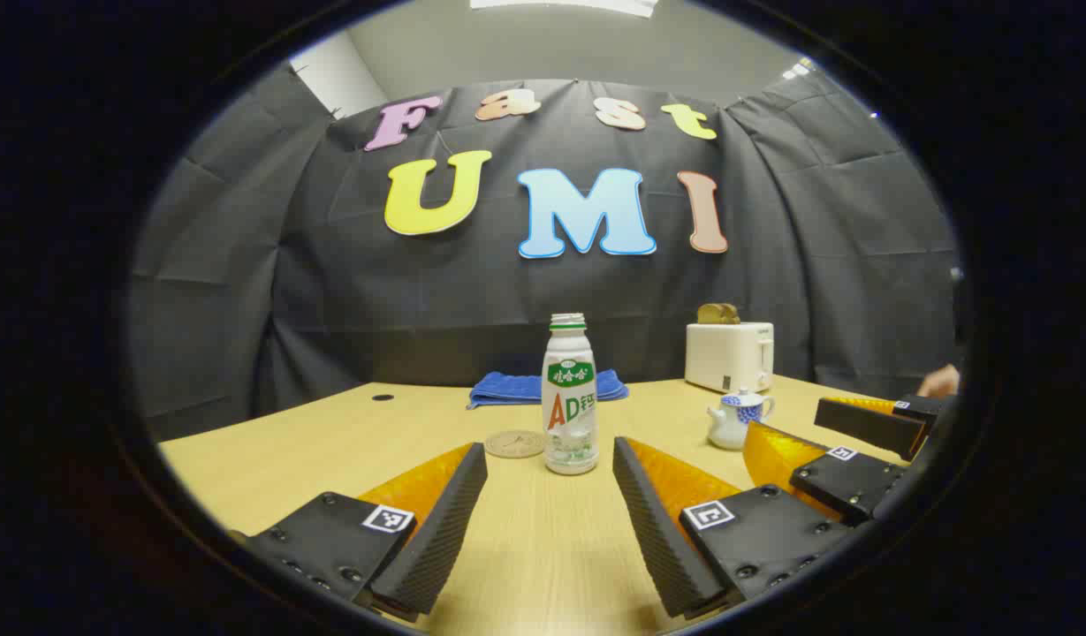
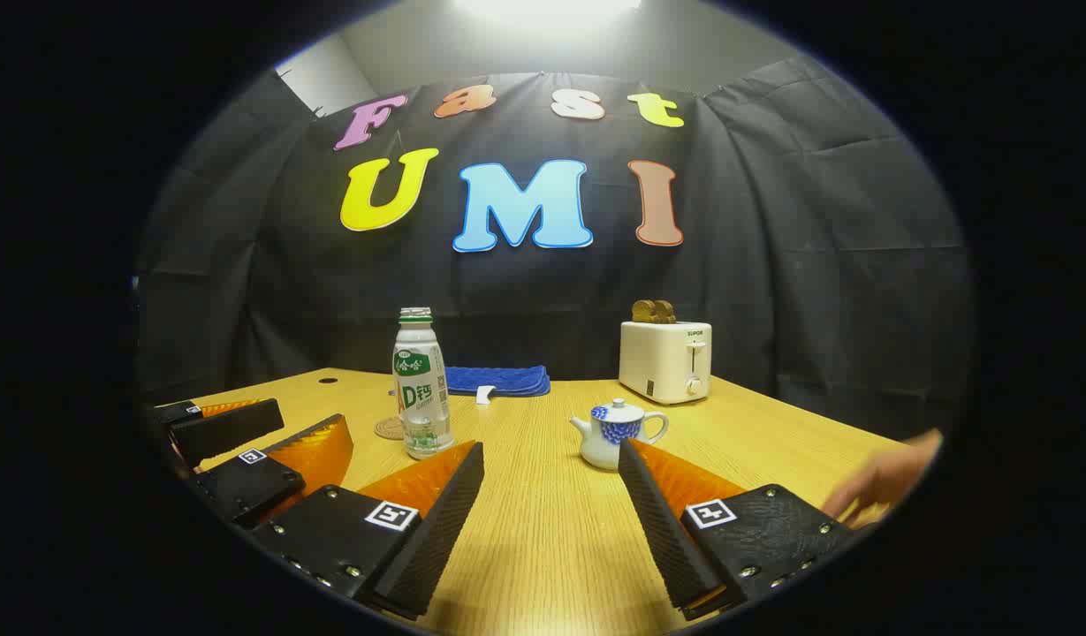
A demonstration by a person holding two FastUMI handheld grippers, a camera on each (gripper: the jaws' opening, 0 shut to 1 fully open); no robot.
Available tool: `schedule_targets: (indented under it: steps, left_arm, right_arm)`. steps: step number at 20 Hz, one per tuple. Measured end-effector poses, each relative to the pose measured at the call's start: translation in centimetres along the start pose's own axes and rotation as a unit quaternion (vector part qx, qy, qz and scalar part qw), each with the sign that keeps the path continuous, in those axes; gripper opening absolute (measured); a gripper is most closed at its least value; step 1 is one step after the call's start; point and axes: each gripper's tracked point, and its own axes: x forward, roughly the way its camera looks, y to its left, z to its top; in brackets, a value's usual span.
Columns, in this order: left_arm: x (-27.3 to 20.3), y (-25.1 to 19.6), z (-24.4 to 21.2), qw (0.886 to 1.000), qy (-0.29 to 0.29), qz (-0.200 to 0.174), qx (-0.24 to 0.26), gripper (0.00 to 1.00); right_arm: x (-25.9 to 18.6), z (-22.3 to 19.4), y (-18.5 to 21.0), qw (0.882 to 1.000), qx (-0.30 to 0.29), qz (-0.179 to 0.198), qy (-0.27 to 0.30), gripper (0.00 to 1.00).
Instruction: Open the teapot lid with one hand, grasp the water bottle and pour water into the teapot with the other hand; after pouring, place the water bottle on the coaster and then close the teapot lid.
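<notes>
On desk: water bottle [image 1: 570,395] upright beside coaster [image 1: 514,443], teapot [image 2: 615,433] lid on | L tongs [image 1: 550,521] + R tongs [image 2: 551,521] agape, empty | step: start | nxt: R lifts lid, L grabs bottle.

My left gripper [image 1: 550,481] and right gripper [image 2: 551,481] hover low and level side by side, jaws spread wide and gripping nothing, while a bare hand [image 2: 878,481] shows at the right gripper view's far edge.

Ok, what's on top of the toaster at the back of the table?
Brown bread slices stick up out of the toaster. Their lower parts are hidden down in its slots.
</notes>
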Motion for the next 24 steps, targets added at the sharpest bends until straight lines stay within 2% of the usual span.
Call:
schedule_targets:
  steps: [9, 10, 12, 13, 14, 15, 18, 21, 24]
  left_arm:
    - [0.0, 0.1, -0.1, 1.000, 0.000, 0.001, 0.000, 1.00]
    - [0.1, 0.4, 0.0, 1.000, 0.000, 0.014, 0.000, 1.00]
    - [0.1, -0.5, 0.1, 1.000, -0.001, -0.019, -0.001, 0.95]
    - [0.1, -0.3, -0.1, 1.000, -0.001, -0.022, -0.001, 0.99]
    - [0.1, -0.3, 0.0, 1.000, -0.002, -0.020, 0.000, 0.99]
    - [0.1, -0.2, 0.1, 1.000, -0.002, -0.014, 0.001, 0.90]
    - [0.2, -0.7, 0.0, 1.000, -0.002, -0.031, 0.000, 0.99]
    - [0.9, -1.3, -0.3, 0.999, -0.001, -0.046, -0.002, 0.99]
    - [3.5, -1.6, 1.3, 0.998, -0.001, -0.058, -0.020, 0.99]
  right_arm:
    - [0.0, -0.1, 0.0, 1.000, 0.000, 0.000, 0.000, 0.95]
    - [0.1, -0.1, -0.4, 1.000, 0.000, -0.014, -0.001, 0.95]
    - [-0.1, -0.1, 0.1, 1.000, 0.002, -0.007, -0.001, 0.95]
    - [-0.1, 0.1, 0.1, 1.000, 0.002, -0.003, -0.002, 0.95]
    - [0.0, 0.1, -0.1, 1.000, 0.002, -0.004, -0.002, 0.94]
    - [0.0, -0.1, -0.2, 1.000, 0.001, -0.009, 0.002, 0.94]
    - [-0.2, 0.2, 0.0, 1.000, 0.003, 0.000, 0.000, 0.95]
    - [0.2, -0.1, 0.2, 1.000, 0.004, 0.016, 0.000, 0.94]
    - [1.3, 0.9, -1.2, 1.000, -0.001, 0.009, 0.000, 0.94]
